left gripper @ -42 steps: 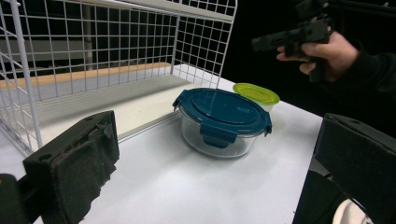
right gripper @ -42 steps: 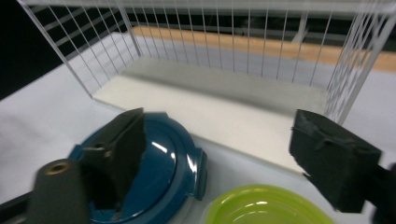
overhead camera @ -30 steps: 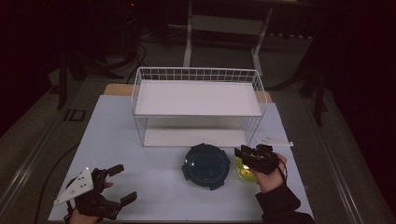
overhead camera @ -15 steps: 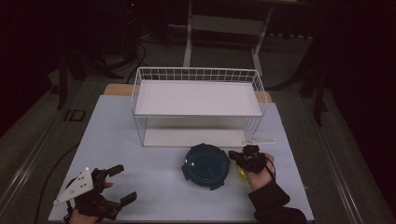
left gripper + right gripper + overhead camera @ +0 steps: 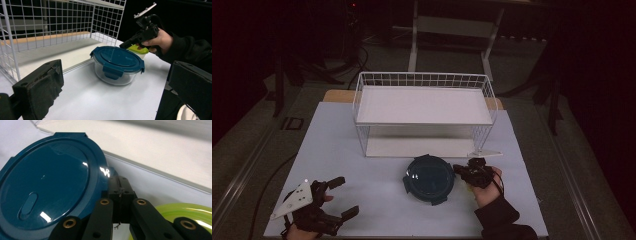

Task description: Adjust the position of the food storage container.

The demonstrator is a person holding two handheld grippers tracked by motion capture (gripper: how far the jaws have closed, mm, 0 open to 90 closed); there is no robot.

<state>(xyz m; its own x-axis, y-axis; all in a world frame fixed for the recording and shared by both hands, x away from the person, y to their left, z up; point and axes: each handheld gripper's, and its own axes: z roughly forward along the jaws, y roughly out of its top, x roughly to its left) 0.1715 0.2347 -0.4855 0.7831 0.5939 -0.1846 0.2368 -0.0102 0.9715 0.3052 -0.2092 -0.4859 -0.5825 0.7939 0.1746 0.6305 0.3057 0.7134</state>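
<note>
Now my right hand-held gripper [image 5: 463,172] has come off the green-lidded tub [image 5: 138,49] and slid left; jaws pressed together w/ tips at the right rim of the blue-lidded glass container [image 5: 428,178], mid-tabletop [image 5: 362,195] near the wire rack [image 5: 424,107]. Prob. nudging it next. Left hand-held gripper [image 5: 339,197] idles, spread.

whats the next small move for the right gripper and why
Probably open the jaws and ease forward onto the lid's side clip. The right gripper is shut, its tips at the rim of the blue lid of the glass container, gripping nothing.
</note>
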